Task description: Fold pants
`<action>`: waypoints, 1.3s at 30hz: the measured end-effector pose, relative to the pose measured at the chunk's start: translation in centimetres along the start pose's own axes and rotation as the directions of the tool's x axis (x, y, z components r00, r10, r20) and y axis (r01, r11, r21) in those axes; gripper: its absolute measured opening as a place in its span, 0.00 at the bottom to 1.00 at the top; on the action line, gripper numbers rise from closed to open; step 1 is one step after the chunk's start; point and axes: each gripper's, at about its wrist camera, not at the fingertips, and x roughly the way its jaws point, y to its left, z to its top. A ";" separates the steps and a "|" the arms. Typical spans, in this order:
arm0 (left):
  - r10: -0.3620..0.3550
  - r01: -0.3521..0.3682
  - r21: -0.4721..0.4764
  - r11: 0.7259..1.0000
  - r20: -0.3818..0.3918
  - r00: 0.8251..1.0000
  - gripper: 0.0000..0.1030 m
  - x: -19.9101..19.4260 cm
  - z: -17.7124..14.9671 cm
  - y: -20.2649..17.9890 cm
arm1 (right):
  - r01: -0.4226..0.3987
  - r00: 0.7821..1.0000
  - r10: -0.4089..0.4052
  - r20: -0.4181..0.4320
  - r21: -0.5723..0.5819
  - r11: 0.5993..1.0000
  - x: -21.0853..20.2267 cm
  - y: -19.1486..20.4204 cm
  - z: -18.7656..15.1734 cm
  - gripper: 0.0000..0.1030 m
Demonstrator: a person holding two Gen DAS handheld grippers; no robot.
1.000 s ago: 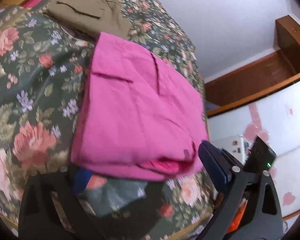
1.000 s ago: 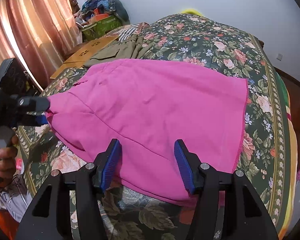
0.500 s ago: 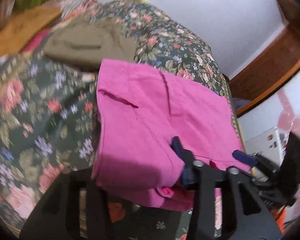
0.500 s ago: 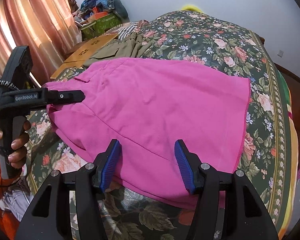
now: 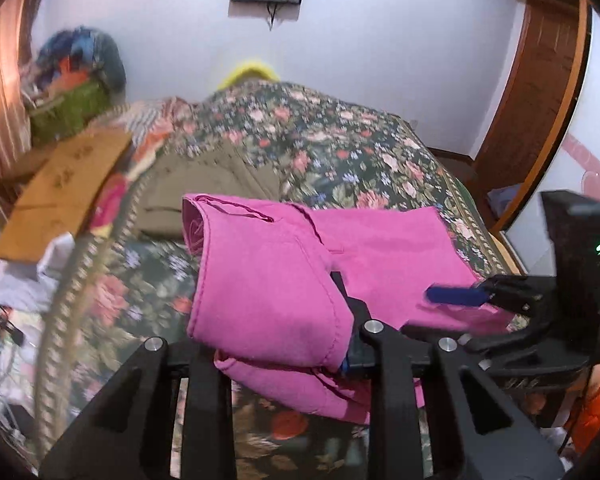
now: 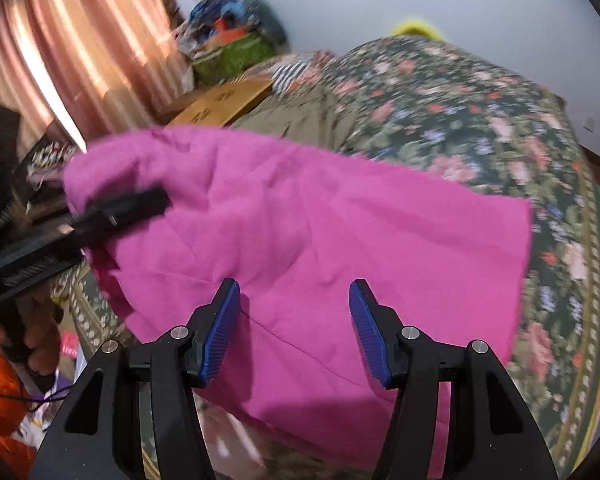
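The pink pants [image 5: 268, 280] lie folded on the floral bed [image 5: 340, 148]; in the right wrist view they [image 6: 320, 240] fill the middle. My left gripper [image 5: 296, 344] is shut on the pants' near left end, with cloth draped over its fingers; it also shows at the left of the right wrist view [image 6: 124, 210]. My right gripper [image 6: 294, 328] is open just above the pants' near edge, holding nothing. It shows in the left wrist view [image 5: 460, 296] at the pants' right end.
Folded olive-green pants [image 5: 208, 184] lie further back on the bed. A cardboard box [image 5: 64, 192] sits at the bed's left side, with a clothes pile [image 5: 72, 80] and curtains [image 6: 80, 40] beyond. A wooden door frame [image 5: 540, 100] is at the right.
My left gripper has closed on the pants' left end and lifted it, swinging round to face along the bed. My right gripper stayed open and shifted slightly closer to the cloth.
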 end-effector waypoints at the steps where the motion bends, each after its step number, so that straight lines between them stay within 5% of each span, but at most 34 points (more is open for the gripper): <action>1: 0.006 -0.006 0.007 1.000 0.009 1.000 0.25 -0.5 0.0 0.1 | -0.019 1.000 0.019 -0.019 -0.011 1.000 0.8 0.7 -0.1 0.51; 5: 0.006 -0.006 0.019 1.000 0.020 1.000 0.23 -1.3 0.1 0.5 | -0.091 0.993 0.088 -0.079 -0.036 0.995 2.5 2.5 -0.6 0.52; 11: 0.001 -0.003 0.044 0.999 0.036 0.999 0.23 -1.5 0.4 -0.5 | -0.091 0.993 0.088 -0.078 -0.043 0.995 1.9 3.0 -0.9 0.52; 23: -0.062 0.052 0.168 0.984 0.059 0.996 0.22 -1.3 2.6 -6.2 | 0.081 0.997 -0.081 -0.004 0.105 0.991 -4.6 -3.6 -5.7 0.52; 39: -0.200 0.201 0.287 0.936 -0.036 0.979 0.21 2.4 4.2 -14.6 | 0.055 0.997 -0.061 0.042 0.133 0.990 -4.0 -4.4 -7.1 0.58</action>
